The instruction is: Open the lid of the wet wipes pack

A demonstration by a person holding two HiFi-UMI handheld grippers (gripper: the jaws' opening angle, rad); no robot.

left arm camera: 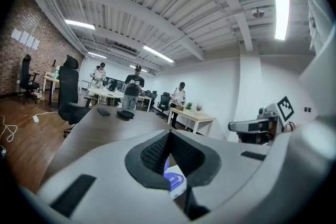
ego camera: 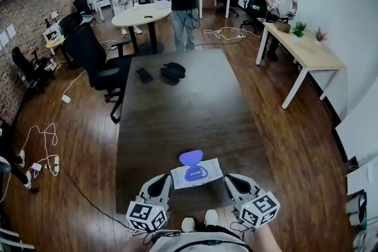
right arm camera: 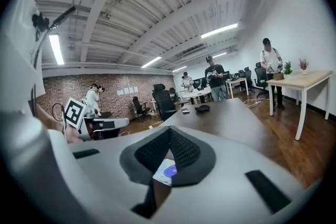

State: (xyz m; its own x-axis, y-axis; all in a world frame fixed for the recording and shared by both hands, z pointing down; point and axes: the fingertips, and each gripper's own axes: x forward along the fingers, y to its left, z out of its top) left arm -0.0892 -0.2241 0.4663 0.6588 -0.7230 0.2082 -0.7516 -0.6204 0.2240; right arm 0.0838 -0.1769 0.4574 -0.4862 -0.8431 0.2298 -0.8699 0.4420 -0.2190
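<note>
The wet wipes pack (ego camera: 196,173) is white with a blue oval label and lies flat near the dark table's front edge. Its blue lid (ego camera: 191,157) is flipped open toward the far side. My left gripper (ego camera: 163,177) is just left of the pack and my right gripper (ego camera: 230,177) just right of it, both lifted off the table and holding nothing. In the left gripper view the jaws of the left gripper (left arm camera: 169,135) meet above the pack (left arm camera: 175,182). In the right gripper view the right gripper (right arm camera: 169,130) is also shut, and the pack (right arm camera: 166,171) shows below it.
A black pouch (ego camera: 172,71) and a flat black device (ego camera: 143,75) lie at the far end of the dark table (ego camera: 195,109). A black office chair (ego camera: 94,59) stands at its left. Three people stand at the back of the room, and a light wooden desk (ego camera: 307,50) is at the right.
</note>
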